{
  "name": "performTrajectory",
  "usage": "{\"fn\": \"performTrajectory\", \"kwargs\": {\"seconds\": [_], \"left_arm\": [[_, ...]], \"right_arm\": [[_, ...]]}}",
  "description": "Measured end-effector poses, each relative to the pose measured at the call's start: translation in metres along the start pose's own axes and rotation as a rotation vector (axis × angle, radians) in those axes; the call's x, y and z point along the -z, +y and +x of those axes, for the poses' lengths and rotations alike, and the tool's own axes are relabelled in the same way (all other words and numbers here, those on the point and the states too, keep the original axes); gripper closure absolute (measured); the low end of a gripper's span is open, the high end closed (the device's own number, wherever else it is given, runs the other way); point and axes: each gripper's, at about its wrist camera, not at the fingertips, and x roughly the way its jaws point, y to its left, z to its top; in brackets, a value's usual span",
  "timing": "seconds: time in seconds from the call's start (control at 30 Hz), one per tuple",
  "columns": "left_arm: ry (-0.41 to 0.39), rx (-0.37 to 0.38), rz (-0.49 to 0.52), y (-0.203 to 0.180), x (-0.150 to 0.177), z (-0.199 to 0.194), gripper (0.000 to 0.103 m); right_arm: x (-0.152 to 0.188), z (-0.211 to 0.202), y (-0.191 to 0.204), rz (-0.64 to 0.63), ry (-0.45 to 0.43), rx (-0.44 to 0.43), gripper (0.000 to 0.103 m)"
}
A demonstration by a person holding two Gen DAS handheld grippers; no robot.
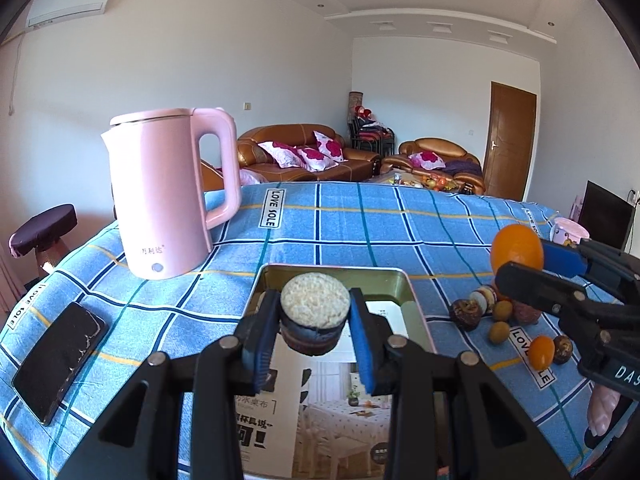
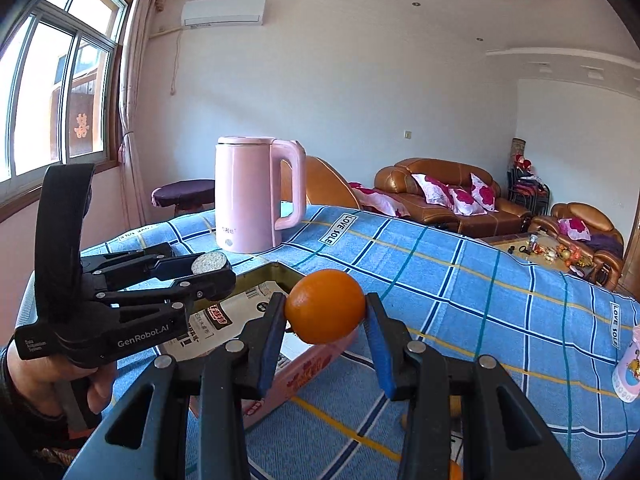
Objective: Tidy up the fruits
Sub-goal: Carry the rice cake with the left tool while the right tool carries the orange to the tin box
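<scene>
Left hand-held gripper (image 1: 314, 326) is clamped on a round stacked cake with a pale grainy top (image 1: 315, 314), held just above the open gold-lined tin box (image 1: 404, 280). Right hand-held gripper (image 2: 326, 312) is squeezed onto a smooth round orange (image 2: 325, 306), sitting over that box's pink outer corner. Only the left wrist view shows the loose pile to its right: brown dried fruits and small yellow-green ones (image 1: 486, 312), plus a small orange fruit (image 1: 541, 351). Ahead-left of both stands the tall pink electric kettle (image 1: 168, 196), with a black phone (image 1: 60, 360) lying left. Only the right view shows the window (image 2: 52, 92). The blue checked worktop (image 2: 460, 280) ahead is open up to its far edge.
</scene>
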Motion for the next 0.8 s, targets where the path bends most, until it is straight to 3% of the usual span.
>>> {"fn": "performTrajectory", "kwargs": {"seconds": [0.43, 0.8], "left_arm": [[0.075, -0.032, 0.005, 0.015, 0.002, 0.027, 0.067], [0.114, -0.052, 0.021, 0.018, 0.002, 0.034, 0.067]], "right_arm": [[0.000, 0.057, 0.015, -0.010, 0.085, -0.017, 0.062], [0.004, 0.078, 0.024, -0.031, 0.141, -0.036, 0.061]]}}
